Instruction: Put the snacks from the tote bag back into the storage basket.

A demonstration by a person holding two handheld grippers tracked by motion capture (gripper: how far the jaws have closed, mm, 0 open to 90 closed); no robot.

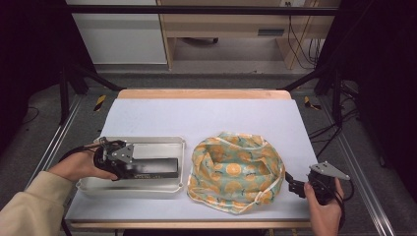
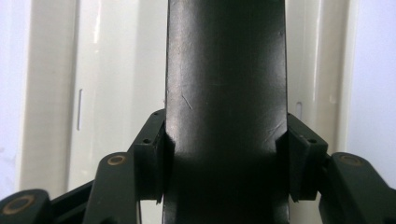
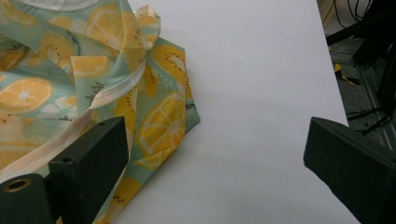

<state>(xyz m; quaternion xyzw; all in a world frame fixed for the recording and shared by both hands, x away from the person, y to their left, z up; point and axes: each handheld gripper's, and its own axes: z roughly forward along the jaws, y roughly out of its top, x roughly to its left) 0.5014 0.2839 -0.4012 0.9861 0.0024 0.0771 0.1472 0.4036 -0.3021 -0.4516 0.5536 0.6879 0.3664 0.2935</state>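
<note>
A long black flat bar (image 1: 155, 168) lies in the white tray (image 1: 142, 189) at the table's left. My left gripper (image 1: 129, 168) is shut on one end of the bar; in the left gripper view both pads (image 2: 161, 154) press its sides and the black bar (image 2: 226, 93) runs straight ahead over the white tray (image 2: 51, 93). A green cloth with orange-slice print (image 1: 236, 169) sits crumpled at centre right. My right gripper (image 1: 294, 186) stands open just right of it; the right gripper (image 3: 215, 158) has wide jaws over bare table, the left one beside the cloth's edge (image 3: 154, 121).
The table (image 1: 206, 115) has a pale lavender cover, with bare surface behind the tray and cloth. Metal frame rails run along both sides, and cables (image 1: 344, 123) lie on the floor at the right.
</note>
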